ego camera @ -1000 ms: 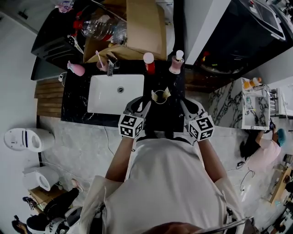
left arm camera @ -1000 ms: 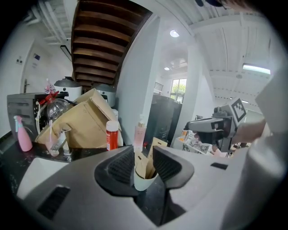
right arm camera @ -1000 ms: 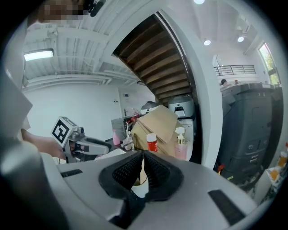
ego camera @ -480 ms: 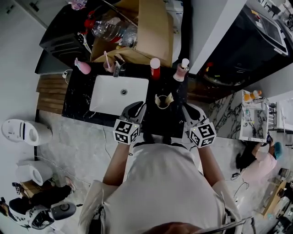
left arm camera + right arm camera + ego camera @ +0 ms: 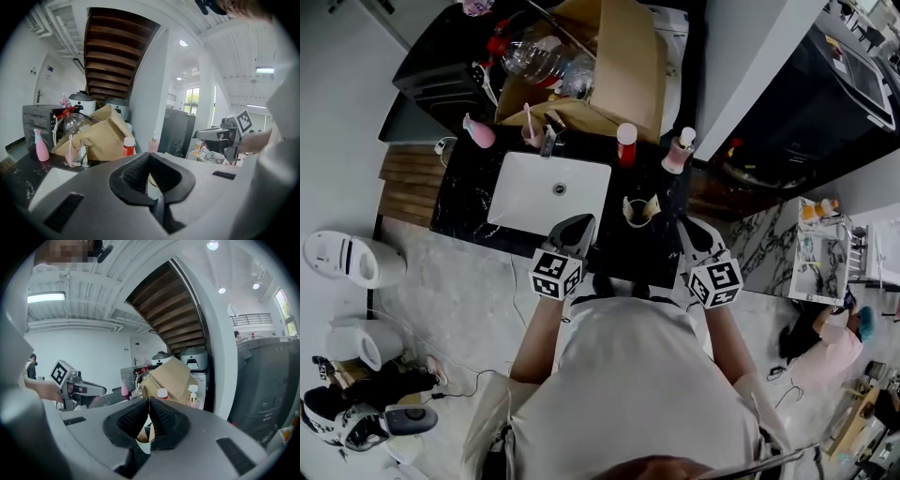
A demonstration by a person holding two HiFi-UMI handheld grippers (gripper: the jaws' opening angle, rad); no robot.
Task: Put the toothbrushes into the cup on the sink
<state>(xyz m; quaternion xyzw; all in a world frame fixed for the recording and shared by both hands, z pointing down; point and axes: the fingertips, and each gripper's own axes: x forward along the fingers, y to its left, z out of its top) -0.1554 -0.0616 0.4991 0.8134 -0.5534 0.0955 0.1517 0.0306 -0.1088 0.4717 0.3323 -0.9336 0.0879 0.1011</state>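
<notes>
One pink toothbrush [image 5: 528,120] stands well left of the cup [image 5: 640,210], behind it. Just left of the cup, our left hand-held gripper [image 5: 579,223] has just closed on nothing. Just right of it, our right hand-held gripper [image 5: 694,230] is pinched together, empty. We judge a careless reach past could topple the light cup.

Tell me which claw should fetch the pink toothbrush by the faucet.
Left, probably. The left claw, just closed on nothing, is over the front edge of the sink, on the same side as the toothbrush; the right claw, shut and empty, is farther, past the cup.
</notes>
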